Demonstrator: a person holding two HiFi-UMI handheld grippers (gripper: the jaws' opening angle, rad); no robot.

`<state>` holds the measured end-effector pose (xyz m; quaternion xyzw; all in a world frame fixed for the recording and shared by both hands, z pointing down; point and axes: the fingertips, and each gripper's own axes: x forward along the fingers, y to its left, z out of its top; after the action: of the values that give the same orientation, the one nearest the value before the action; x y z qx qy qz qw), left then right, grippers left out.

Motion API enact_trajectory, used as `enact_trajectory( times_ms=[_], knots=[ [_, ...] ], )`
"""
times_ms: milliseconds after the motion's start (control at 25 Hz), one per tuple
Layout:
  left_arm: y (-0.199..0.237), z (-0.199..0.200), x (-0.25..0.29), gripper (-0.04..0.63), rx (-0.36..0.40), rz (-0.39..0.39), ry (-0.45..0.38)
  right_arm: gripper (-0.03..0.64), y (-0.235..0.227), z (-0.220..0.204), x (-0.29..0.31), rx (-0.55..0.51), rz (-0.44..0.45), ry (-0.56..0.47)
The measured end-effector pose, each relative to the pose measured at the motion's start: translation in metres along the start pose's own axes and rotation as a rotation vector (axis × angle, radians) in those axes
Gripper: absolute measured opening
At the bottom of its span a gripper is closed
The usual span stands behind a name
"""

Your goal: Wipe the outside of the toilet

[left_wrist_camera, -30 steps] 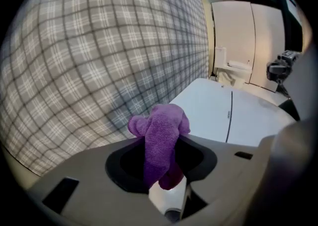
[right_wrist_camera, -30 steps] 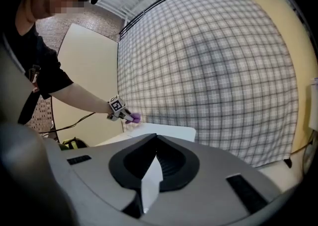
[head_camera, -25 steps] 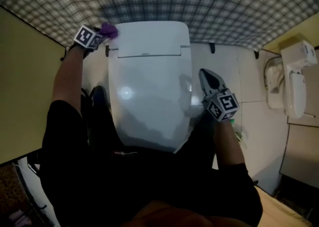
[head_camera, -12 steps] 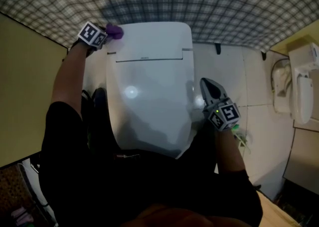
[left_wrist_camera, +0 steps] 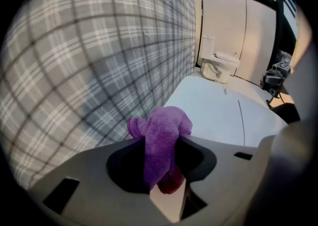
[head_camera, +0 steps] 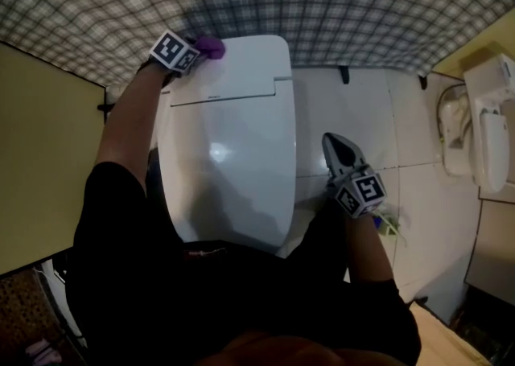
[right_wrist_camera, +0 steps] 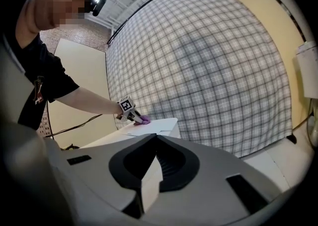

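Toilet point(head_camera: 229, 147): white, lid down; long axis runs 12 to 6 in the head view, tank end at 12.
Left gripper point(head_camera: 199, 51): pinching purple cloth point(head_camera: 212, 46) at the tank's 11 o'clock corner; unwiped surface lies toward 5 o'clock.
Right gripper point(head_camera: 332, 141): jaws pressed together, empty, off the toilet's 3 o'clock side.
Nearer arm: left.

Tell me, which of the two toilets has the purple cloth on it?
The big toilet in the middle: the left gripper holds the purple cloth on its back corner. The other toilet, at the right edge, has none.
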<state>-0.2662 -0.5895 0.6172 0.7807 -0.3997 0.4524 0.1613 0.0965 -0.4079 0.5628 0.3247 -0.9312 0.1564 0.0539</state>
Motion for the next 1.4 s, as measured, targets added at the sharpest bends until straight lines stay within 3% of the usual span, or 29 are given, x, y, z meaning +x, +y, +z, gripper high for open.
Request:
enact_trajectory(
  times_ms=[480,600,760,920,1080,1240,1400],
  knots=[
    [-0.099,0.137,0.067,0.137,0.062,-0.032,-0.106,0.003,-0.051,-0.009,-0.057,0.056,-0.056,-0.052],
    [-0.108,0.148,0.069,0.137,0.014,-0.035,-0.144,0.003,-0.059,-0.010,-0.071,0.050,-0.077,-0.059],
    [-0.110,0.151,0.038,0.137,-0.082,-0.071,-0.271,0.003,-0.051,0.001,-0.082,0.039,-0.088,-0.063],
    [-0.079,0.089,-0.024,0.137,-0.031,-0.069,-0.270,0.003,-0.015,0.020,-0.069,-0.009,-0.062,-0.059],
    [-0.037,-0.029,-0.081,0.137,0.027,-0.027,-0.162,0.003,0.028,0.032,-0.047,-0.031,-0.047,-0.050],
    [-0.004,-0.135,-0.114,0.137,0.010,0.016,-0.068,0.003,0.059,0.041,-0.027,-0.054,-0.041,-0.029],
    [0.003,-0.177,-0.110,0.137,0.025,-0.008,-0.046,0.003,0.078,0.041,-0.015,-0.076,-0.045,-0.002]
  ],
)
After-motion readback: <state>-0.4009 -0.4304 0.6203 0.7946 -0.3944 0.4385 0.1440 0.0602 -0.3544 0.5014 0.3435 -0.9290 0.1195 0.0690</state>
